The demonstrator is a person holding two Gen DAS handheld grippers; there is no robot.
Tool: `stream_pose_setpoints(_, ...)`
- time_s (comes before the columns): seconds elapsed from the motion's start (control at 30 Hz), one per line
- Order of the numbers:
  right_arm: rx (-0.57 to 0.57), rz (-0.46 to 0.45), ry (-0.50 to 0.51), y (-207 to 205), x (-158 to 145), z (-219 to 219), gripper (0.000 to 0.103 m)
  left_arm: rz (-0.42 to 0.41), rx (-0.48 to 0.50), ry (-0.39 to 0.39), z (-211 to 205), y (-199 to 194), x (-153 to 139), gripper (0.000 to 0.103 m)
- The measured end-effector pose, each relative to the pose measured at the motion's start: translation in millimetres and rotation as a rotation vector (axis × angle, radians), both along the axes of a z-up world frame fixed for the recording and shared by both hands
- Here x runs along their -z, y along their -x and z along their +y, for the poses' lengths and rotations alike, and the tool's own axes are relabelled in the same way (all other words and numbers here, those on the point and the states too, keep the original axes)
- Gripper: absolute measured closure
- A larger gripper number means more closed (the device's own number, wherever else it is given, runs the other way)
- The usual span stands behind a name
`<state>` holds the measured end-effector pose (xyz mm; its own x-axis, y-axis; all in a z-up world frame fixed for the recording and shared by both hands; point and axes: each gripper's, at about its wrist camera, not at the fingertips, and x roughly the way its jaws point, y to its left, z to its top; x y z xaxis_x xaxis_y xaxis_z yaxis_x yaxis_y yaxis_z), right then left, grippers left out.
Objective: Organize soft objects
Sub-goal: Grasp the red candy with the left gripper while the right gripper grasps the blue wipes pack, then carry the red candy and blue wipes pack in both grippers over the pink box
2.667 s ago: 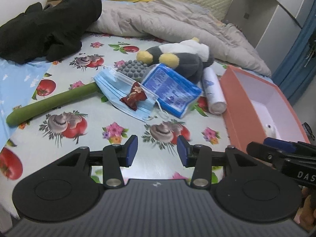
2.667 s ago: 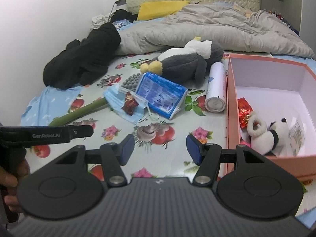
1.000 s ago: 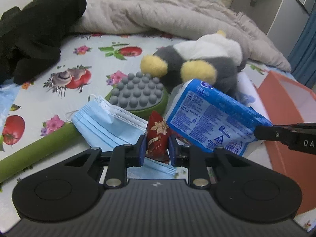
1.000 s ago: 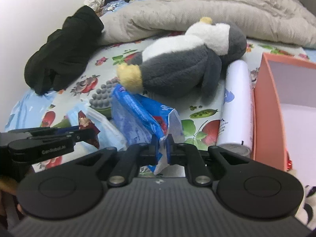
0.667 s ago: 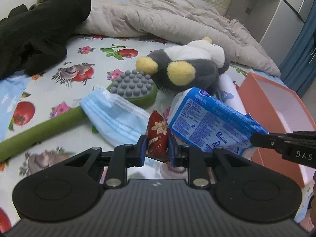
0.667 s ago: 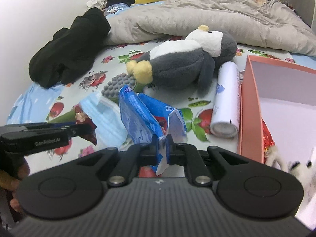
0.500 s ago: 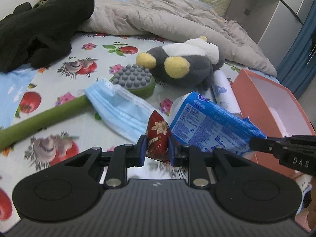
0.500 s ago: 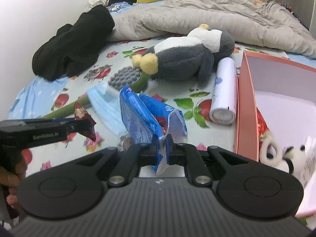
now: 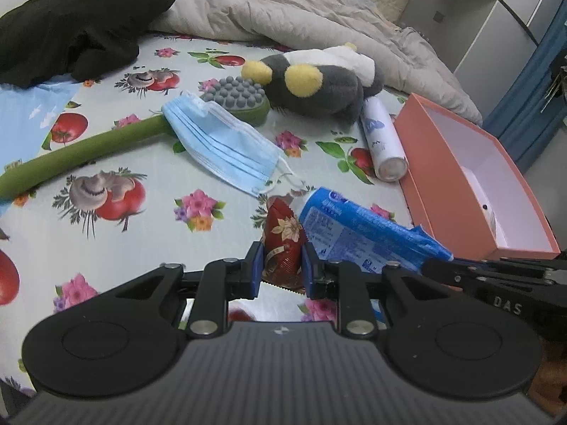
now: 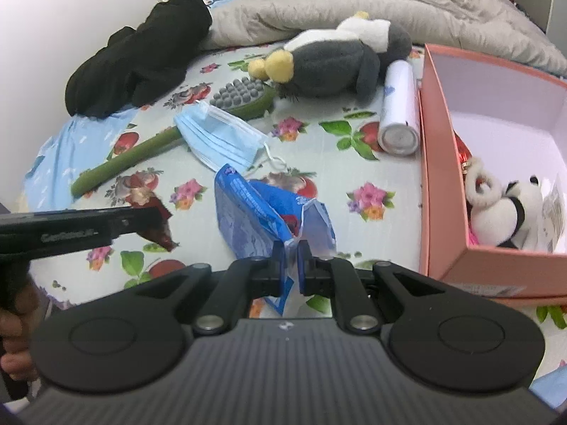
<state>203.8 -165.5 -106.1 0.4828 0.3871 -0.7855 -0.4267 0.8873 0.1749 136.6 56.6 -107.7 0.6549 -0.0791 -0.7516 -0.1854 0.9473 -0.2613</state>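
Red sachet (image 9: 284, 244) and blue pack (image 10: 264, 212), earlier on the bed, now hang pinched in the left (image 9: 282, 272) and right hand-held gripper (image 10: 291, 262).

Left gripper (image 9: 281, 264), open before, now clamps red packet (image 9: 283, 244) and holds it lifted off mask (image 9: 226, 145). Right gripper (image 10: 290, 260), also open before, now pinches edge of blue pack (image 10: 255, 219), jaws opening slightly. Pack no longer leans against penguin (image 9: 315, 81). Both grippers now further back from pile, nearer box (image 10: 439, 163).
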Motion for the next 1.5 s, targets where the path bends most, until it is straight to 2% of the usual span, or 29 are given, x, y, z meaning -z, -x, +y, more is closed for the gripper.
stream_pose_setpoints(0.07, -0.001, 0.001, 0.006, 3, 1, -3, 0.089, -0.002, 0.0, 0.009, -2, 3, -1, 0.076)
stream_pose_setpoints(0.13, 0.0, 0.0, 0.001, 5, 1, -7, 0.081, -0.003, 0.002, 0.017, -5, 4, -1, 0.076)
stream_pose_setpoints(0.17, 0.005, 0.003, 0.007, 6, 3, -9, 0.076, -0.003, 0.005, 0.017, -6, 4, -1, 0.076)
stream_pose_setpoints(0.2, 0.01, 0.006, 0.013, 7, 4, -10, 0.063, -0.002, 0.009, 0.016, -8, 5, 0, 0.076)
stream_pose_setpoints(0.23, 0.018, 0.008, 0.019, 7, 5, -12, 0.055, -0.003, 0.012, 0.014, -9, 5, 0, 0.076)
stream_pose_setpoints(0.33, 0.017, -0.003, 0.003, 8, 7, -18, 0.055, -0.001, 0.017, 0.016, -13, 7, 0, 0.076)
stream_pose_setpoints(0.47, -0.005, -0.034, 0.037, 5, 10, -14, 0.055, 0.006, 0.026, 0.012, -15, 8, 3, 0.076)
stream_pose_setpoints(0.67, -0.105, -0.114, 0.088, -4, 9, 8, 0.055, 0.009, 0.027, 0.013, -16, 11, 5, 0.076)
stream_pose_setpoints(0.87, -0.16, -0.103, 0.122, -23, 25, 26, 0.055, 0.017, 0.012, 0.014, -17, 14, 13, 0.076)
stream_pose_setpoints(1.17, -0.196, 0.0, 0.127, -33, 55, 37, 0.054, 0.045, 0.0, 0.019, -17, 16, 23, 0.076)
stream_pose_setpoints(1.27, -0.186, 0.021, 0.117, -31, 57, 34, 0.056, 0.048, -0.005, 0.018, -17, 15, 24, 0.076)
stream_pose_setpoints(1.3, -0.177, 0.029, 0.111, -30, 58, 33, 0.06, 0.048, -0.006, 0.019, -16, 14, 24, 0.076)
stream_pose_setpoints(1.37, -0.157, 0.041, 0.097, -28, 58, 29, 0.075, 0.048, -0.008, 0.017, -16, 14, 24, 0.076)
stream_pose_setpoints(1.4, -0.149, 0.044, 0.085, -26, 57, 27, 0.087, 0.047, -0.007, 0.016, -16, 14, 23, 0.076)
stream_pose_setpoints(1.5, -0.128, 0.025, 0.082, -17, 54, 22, 0.092, 0.045, -0.004, 0.013, -17, 13, 21, 0.076)
